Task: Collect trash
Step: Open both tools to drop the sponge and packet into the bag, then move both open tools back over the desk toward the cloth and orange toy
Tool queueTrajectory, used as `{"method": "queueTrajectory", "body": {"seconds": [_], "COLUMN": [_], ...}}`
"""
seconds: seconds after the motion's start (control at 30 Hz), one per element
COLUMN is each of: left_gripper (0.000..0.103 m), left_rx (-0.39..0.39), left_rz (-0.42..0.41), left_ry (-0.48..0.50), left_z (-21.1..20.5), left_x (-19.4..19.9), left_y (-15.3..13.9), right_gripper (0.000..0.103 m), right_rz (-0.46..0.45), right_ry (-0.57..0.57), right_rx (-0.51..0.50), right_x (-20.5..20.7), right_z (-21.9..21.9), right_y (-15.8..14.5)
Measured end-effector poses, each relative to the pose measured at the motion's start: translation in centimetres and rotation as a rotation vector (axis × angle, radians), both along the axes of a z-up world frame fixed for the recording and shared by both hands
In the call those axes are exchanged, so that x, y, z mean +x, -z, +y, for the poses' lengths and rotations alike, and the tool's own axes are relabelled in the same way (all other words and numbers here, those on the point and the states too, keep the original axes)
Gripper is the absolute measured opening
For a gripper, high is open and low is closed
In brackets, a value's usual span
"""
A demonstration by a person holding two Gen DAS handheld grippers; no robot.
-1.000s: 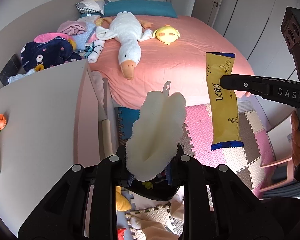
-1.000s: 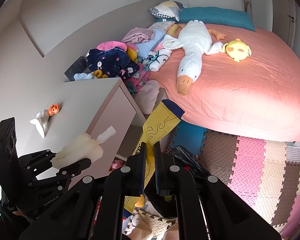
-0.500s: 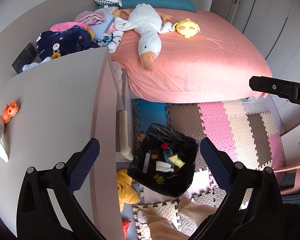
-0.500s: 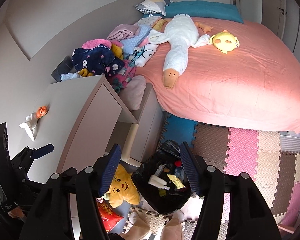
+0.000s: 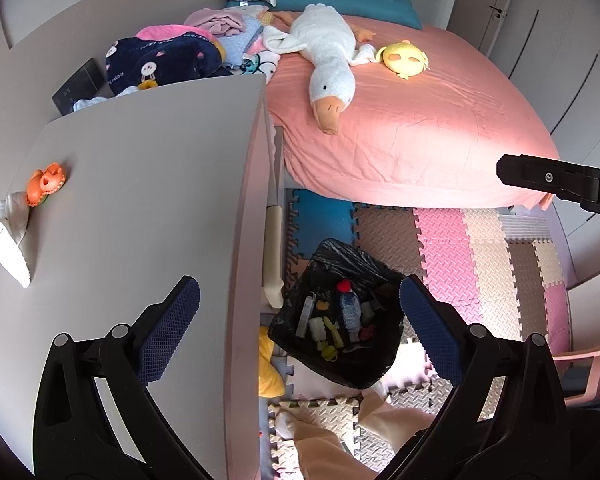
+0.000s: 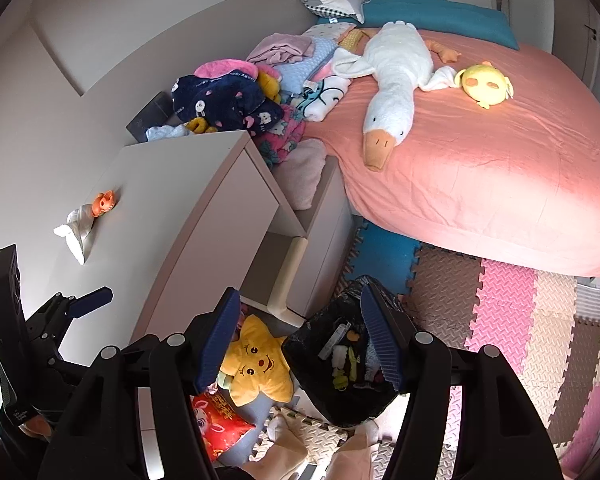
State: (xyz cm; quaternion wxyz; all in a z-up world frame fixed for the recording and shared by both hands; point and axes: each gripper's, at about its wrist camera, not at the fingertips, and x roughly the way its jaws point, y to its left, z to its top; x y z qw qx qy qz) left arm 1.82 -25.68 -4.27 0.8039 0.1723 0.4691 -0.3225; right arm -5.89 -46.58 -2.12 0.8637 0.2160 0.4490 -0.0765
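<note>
Both loads are gone from my jaws, dropped since a second ago.

My left gripper (image 5: 296, 324) and right gripper (image 6: 300, 336) hang wide apart and empty above the black trash bag (image 5: 340, 280), low centre, already holding scraps. I'd say what's left is the white tissue (image 5: 6, 240) beside the orange toy (image 5: 46, 178) at mid-left on the cabinet top (image 5: 140, 200); nothing blocks that reach.
</note>
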Motion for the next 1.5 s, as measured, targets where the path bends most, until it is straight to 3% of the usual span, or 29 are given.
{"method": "queueTrajectory", "body": {"seconds": [0.93,1.5], "left_gripper": [0.097,0.097], "left_rx": [-0.013,0.000], "left_rz": [-0.014,-0.024], "left_ry": [-0.404,-0.538], "left_z": [15.4,21.7], "left_x": [4.2,7.9], "left_y": [-0.6,-0.4], "right_gripper": [0.064,0.064], "right_rz": [-0.003,0.013], "right_ry": [-0.316,-0.401], "right_rx": [-0.004,-0.004], "right_x": [10.4,17.1], "right_z": [13.4,19.3], "right_y": [-0.5,0.0]}}
